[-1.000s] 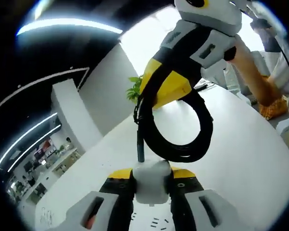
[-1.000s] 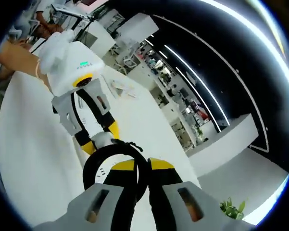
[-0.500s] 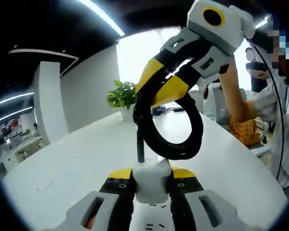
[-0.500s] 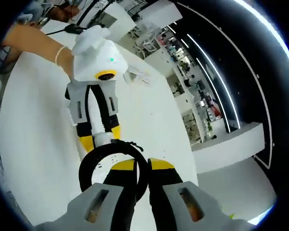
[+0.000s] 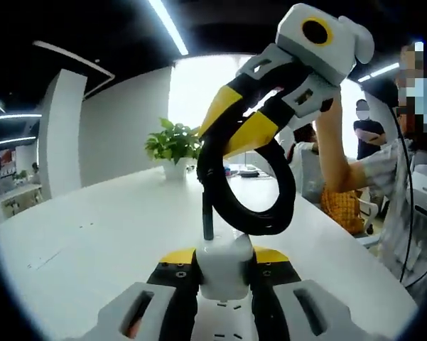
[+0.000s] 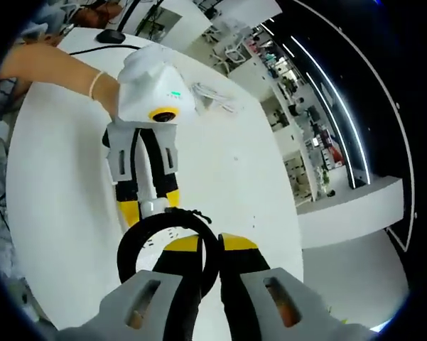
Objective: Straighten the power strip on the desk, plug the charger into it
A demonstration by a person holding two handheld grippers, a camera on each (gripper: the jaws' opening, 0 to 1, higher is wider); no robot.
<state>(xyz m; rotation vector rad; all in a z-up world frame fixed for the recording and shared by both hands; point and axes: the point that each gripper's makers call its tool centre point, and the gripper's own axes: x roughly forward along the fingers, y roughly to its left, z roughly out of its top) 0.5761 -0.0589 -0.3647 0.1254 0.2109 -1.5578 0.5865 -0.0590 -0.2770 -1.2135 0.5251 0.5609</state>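
Left gripper (image 5: 225,264) stays clamped on the white charger (image 5: 226,261); right gripper (image 6: 202,245) still pinches its coiled black cable (image 6: 169,238). Only the views have tilted, lower centre unchanged: plugging remains pending.

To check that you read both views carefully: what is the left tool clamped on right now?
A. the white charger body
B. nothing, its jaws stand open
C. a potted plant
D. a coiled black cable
A: in the left gripper view the left tool has its jaws shut on the white charger, while the coiled black cable rising from the charger is held by the right tool.
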